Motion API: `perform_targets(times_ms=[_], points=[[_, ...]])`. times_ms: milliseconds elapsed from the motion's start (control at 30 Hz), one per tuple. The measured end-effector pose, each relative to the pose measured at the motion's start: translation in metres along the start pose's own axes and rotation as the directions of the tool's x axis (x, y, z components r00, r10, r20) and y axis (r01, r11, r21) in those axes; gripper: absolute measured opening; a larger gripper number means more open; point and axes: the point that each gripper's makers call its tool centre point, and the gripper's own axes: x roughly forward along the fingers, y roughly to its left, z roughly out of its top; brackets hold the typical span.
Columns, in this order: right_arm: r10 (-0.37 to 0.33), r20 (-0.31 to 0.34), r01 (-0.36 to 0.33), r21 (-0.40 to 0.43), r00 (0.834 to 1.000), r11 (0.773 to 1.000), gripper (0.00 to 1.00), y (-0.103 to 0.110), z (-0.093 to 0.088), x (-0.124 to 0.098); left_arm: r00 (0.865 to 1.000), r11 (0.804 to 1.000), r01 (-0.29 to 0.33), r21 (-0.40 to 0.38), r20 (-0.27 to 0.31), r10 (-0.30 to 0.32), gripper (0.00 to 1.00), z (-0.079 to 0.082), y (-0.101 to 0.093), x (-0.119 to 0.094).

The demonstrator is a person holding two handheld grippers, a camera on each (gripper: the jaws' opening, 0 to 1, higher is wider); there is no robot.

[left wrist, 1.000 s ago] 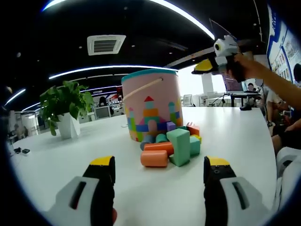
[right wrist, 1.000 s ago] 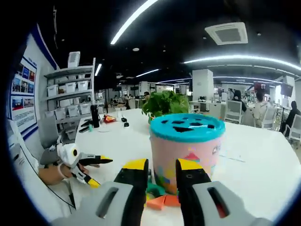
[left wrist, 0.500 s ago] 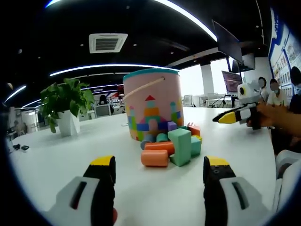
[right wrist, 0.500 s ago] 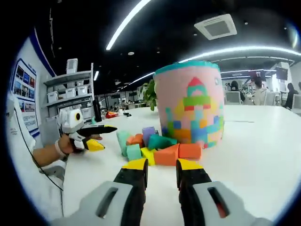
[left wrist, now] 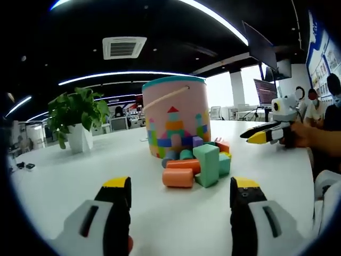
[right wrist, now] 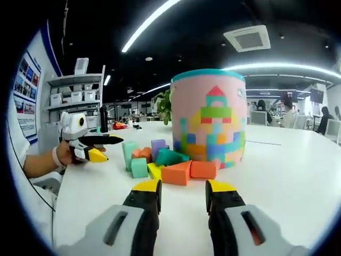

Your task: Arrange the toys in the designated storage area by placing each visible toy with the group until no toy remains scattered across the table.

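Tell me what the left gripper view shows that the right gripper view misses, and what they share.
Left gripper view: an orange cylinder lying in front of the block pile, a tall green block, and a potted plant standing apart on the table.
Right gripper view: an orange wedge, a purple block, and wall shelves with bins.
Both: the pink bucket with blocks gathered at its base.

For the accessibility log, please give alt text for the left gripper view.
Colourful toy blocks lie clustered on a white table against a pink bucket. The open left gripper faces them; the right gripper hovers alongside.
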Motion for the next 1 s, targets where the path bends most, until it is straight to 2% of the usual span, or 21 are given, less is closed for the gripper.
perform_targets(times_ms=[267,333,500,600,667,733,800,1000], points=[[-0.026,-0.054,0.022,-0.071,0.998,0.997,0.35,-0.027,-0.007,0.014,1.0,1.0,0.011,-0.016,0.011,-0.011,0.77,0.001,0.001,-0.001],[0.029,-0.081,-0.039,-0.128,0.996,0.991,0.36,-0.027,-0.009,0.019,1.0,1.0,0.018,-0.016,0.014,-0.018,0.77,0.001,0.0,-0.001],[0.06,-0.084,-0.073,-0.158,0.995,0.985,0.36,-0.038,-0.008,0.032,1.0,1.0,0.021,-0.007,0.014,-0.021,0.77,0.001,0.0,-0.001],[0.132,-0.063,-0.14,-0.131,0.989,0.982,0.36,-0.033,-0.002,0.043,1.0,1.0,0.018,0.0,0.007,-0.018,0.77,0.0,-0.001,0.0],[0.149,-0.068,-0.157,-0.143,0.987,0.977,0.36,-0.032,-0.002,0.048,1.0,1.0,0.018,0.007,0.002,-0.018,0.77,-0.001,-0.001,0.0],[0.192,-0.078,-0.203,-0.165,0.978,0.965,0.36,-0.025,-0.002,0.055,1.0,1.0,0.017,0.016,-0.004,-0.017,0.76,-0.001,-0.002,0.001],[0.208,-0.079,-0.219,-0.176,0.975,0.96,0.36,-0.022,-0.002,0.059,1.0,1.0,0.012,0.02,-0.007,-0.012,0.76,-0.002,-0.001,0.001],[0.19,-0.088,-0.205,-0.216,0.978,0.955,0.36,-0.025,-0.001,0.068,1.0,1.0,0.02,0.019,-0.006,-0.02,0.76,-0.002,-0.003,0.002]])
